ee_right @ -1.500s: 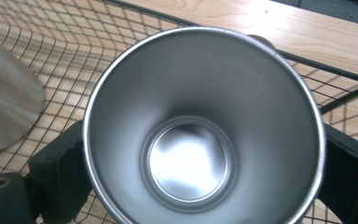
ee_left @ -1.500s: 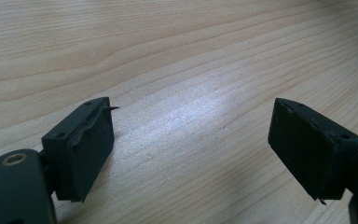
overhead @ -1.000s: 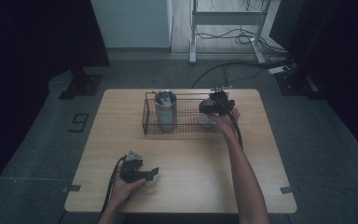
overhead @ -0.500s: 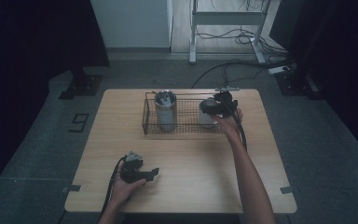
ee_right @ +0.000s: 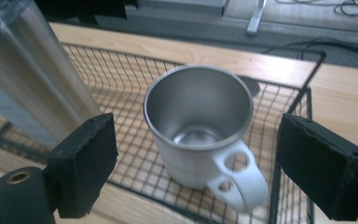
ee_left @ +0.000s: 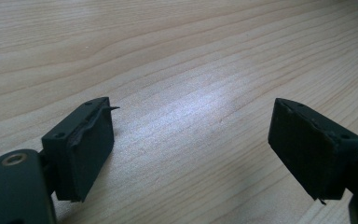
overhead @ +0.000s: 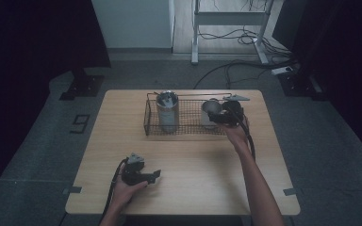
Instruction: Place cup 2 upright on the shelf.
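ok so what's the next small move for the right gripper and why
Probably ease the right gripper forward and down over the mug before closing further. Its jaws have just been closing, yet the pads stand clear on either side. The mug sits upright in the basket beyond them, handle toward the gripper, untouched.

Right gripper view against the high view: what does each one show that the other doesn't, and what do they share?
The right gripper view adds the mug's shiny inside, its white two-holed handle, and the right gripper's jaws, which have just been closing, either side of it without touching. The high view adds the whole table, the left gripper near its front edge, and floor cables. Shared: wire basket, mug, tall steel canister.
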`<action>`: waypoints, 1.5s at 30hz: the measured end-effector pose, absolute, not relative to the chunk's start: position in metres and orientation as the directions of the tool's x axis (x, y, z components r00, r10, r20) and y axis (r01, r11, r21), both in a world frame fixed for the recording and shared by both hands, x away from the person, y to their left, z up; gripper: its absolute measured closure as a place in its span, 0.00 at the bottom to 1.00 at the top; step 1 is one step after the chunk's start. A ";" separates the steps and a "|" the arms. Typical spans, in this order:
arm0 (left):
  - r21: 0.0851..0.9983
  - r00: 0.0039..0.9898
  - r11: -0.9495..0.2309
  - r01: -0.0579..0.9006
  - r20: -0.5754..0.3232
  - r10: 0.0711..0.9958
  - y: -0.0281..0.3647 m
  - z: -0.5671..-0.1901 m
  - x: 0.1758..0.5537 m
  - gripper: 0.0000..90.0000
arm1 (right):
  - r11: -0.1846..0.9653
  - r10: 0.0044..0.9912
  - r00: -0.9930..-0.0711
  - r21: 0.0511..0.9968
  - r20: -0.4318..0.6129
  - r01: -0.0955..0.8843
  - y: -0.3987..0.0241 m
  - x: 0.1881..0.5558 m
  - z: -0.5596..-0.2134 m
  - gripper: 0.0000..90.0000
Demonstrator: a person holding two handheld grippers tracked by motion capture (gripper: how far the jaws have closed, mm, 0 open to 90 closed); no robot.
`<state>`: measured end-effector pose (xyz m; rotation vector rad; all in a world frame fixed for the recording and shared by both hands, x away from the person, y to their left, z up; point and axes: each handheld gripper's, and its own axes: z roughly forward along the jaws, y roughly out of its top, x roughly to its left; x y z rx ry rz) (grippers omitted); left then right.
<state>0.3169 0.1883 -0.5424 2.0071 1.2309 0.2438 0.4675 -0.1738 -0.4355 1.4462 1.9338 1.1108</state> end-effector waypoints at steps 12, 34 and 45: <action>0.685 0.520 -0.259 0.681 -0.204 0.830 0.187 -0.543 0.316 0.16 | 0.117 0.931 -0.354 0.851 0.085 0.512 -0.191 0.433 -0.441 0.15; 0.707 0.537 -0.284 0.647 -0.158 0.829 0.186 -0.546 0.314 0.16 | 0.059 0.927 -0.348 0.861 0.140 0.505 -0.240 0.357 -0.486 0.16; 0.713 0.540 -0.288 0.640 -0.150 0.828 0.185 -0.547 0.313 0.16 | 0.080 0.932 -0.337 0.832 0.133 0.549 -0.255 0.336 -0.515 0.16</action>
